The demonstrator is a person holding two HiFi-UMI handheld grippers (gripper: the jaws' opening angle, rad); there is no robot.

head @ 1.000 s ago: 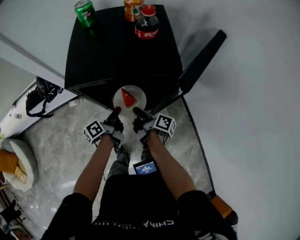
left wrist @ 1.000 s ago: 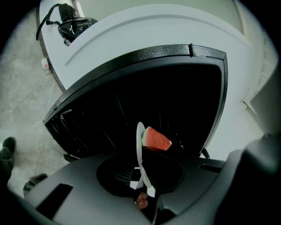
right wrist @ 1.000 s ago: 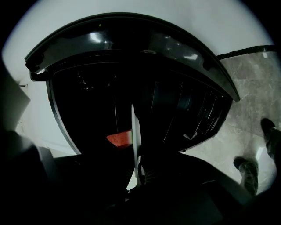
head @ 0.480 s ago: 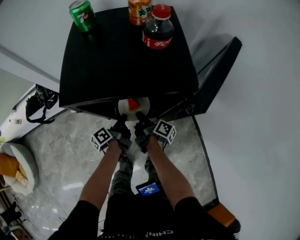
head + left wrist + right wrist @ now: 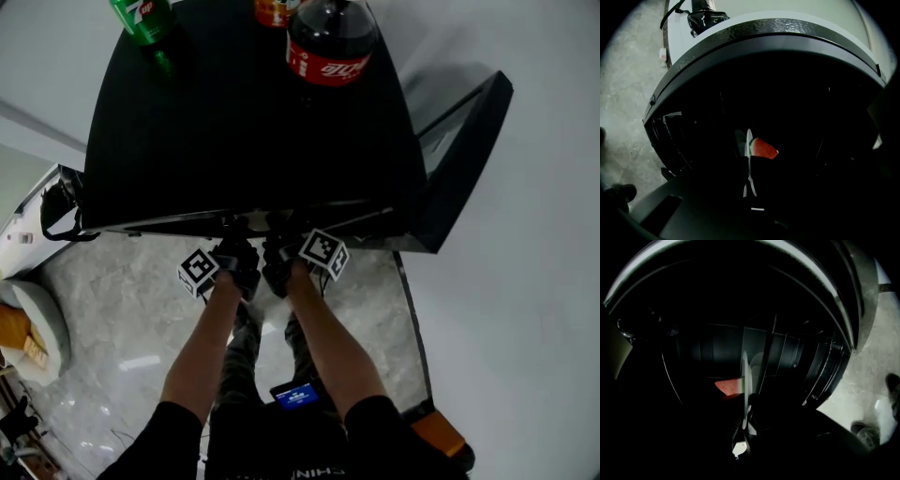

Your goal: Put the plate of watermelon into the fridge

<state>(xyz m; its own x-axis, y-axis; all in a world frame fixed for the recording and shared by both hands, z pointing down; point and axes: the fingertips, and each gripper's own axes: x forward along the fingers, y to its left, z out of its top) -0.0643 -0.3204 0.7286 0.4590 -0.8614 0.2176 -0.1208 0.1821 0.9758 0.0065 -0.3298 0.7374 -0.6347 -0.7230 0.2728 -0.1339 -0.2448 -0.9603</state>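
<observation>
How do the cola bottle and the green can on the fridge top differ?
The cola bottle is dark with a red label; the can is green. The bottle looks bigger than the can. The bottle stands right of the middle, the can far left. Both stand on the black fridge top.

Fridge [image 5: 234,122], black, flat top: bore a green can [image 5: 141,14] at its far left corner, and an orange can [image 5: 274,9] just beside a cola bottle [image 5: 330,37] at the far edge. Floor [image 5: 122,309], grey marbled: carried the fridge.
</observation>
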